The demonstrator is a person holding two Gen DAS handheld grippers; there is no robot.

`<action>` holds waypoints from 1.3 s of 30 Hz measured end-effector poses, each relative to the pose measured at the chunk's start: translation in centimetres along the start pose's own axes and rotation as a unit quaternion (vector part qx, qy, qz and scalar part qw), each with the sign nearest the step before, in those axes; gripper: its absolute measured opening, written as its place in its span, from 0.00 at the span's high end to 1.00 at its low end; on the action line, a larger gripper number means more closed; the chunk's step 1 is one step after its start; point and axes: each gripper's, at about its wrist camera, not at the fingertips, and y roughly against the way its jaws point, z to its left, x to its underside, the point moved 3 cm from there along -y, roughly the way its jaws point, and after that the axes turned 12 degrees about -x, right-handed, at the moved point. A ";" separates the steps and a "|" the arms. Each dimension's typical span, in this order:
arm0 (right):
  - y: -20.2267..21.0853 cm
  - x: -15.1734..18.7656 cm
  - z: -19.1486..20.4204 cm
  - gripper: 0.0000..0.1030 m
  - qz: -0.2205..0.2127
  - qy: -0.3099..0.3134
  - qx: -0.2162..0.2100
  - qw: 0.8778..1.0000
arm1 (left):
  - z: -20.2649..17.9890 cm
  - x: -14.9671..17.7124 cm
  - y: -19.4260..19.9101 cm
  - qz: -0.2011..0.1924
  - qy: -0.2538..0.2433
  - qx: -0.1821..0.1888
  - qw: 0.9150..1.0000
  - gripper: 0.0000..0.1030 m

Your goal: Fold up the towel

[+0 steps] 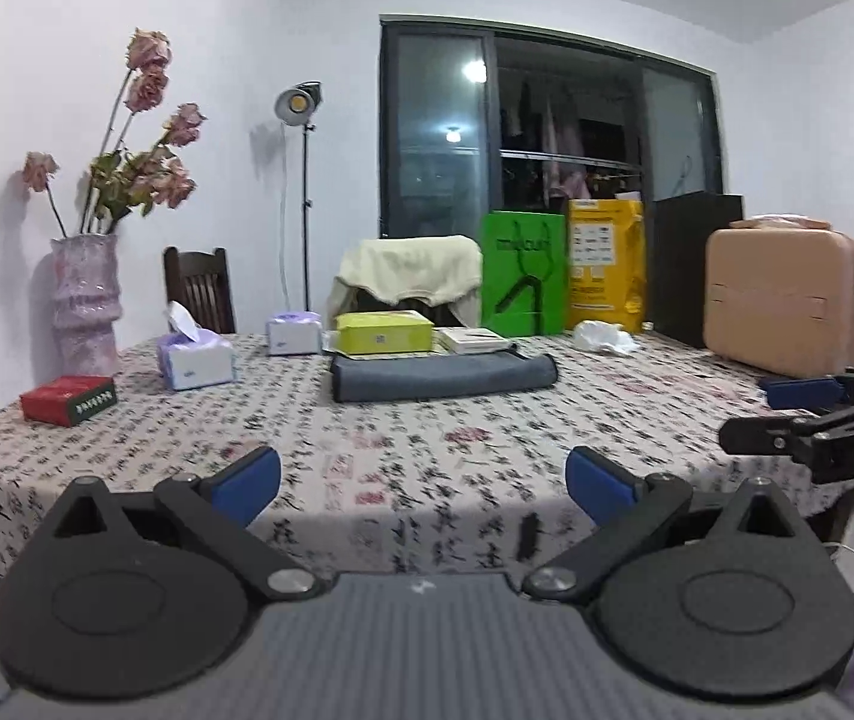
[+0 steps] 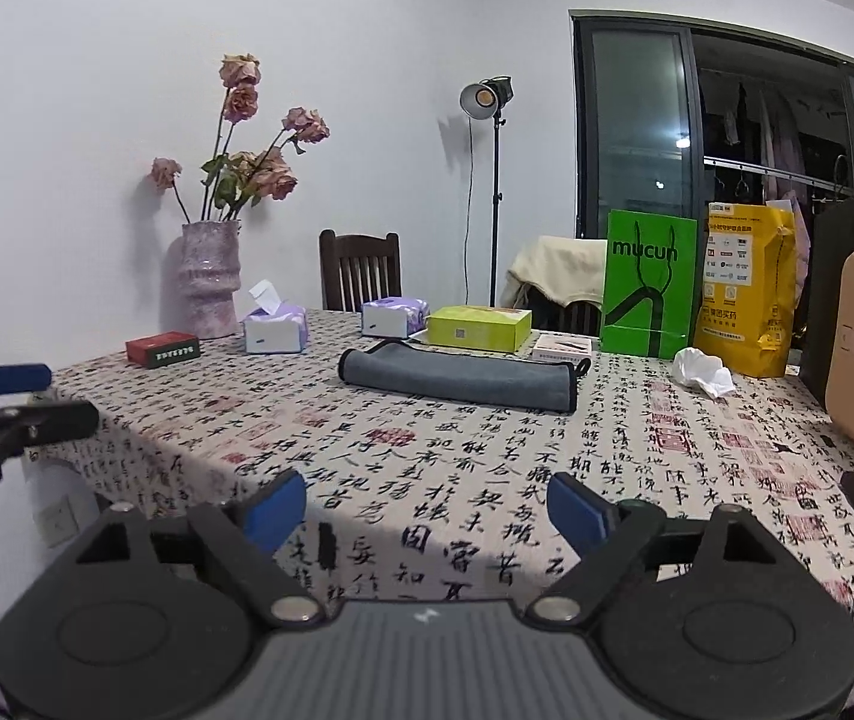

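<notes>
Calligraphy-print tablecloth (image 2: 427,456) holds a folded grey towel (image 2: 457,381); both hand-held grippers (image 1: 423,483) (image 2: 427,510) gape, empty.

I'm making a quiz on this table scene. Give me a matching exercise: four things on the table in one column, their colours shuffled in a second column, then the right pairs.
Things:
1. towel
2. vase
3. paper bag
4. small box by the vase

Colours:
A. green
B. red
C. grey
D. pink

Pairs: 1-C, 2-D, 3-A, 4-B
</notes>
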 end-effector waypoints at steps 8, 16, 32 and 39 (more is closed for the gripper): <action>2.1 0.5 1.6 0.14 -0.017 -0.002 -0.007 1.000 | -0.8 -0.1 2.6 -0.018 0.006 0.025 0.999 0.00; 3.1 0.5 3.4 0.10 -0.016 0.017 -0.012 1.000 | -0.5 -0.2 3.4 -0.014 0.010 0.028 0.999 0.00; 3.9 0.3 3.9 0.09 -0.028 0.014 -0.009 0.999 | -0.5 -0.7 3.7 -0.027 0.010 0.028 0.999 0.00; 3.9 0.5 4.0 0.08 -0.030 0.014 -0.007 0.999 | -0.5 -0.8 3.6 -0.029 0.008 0.029 0.999 0.00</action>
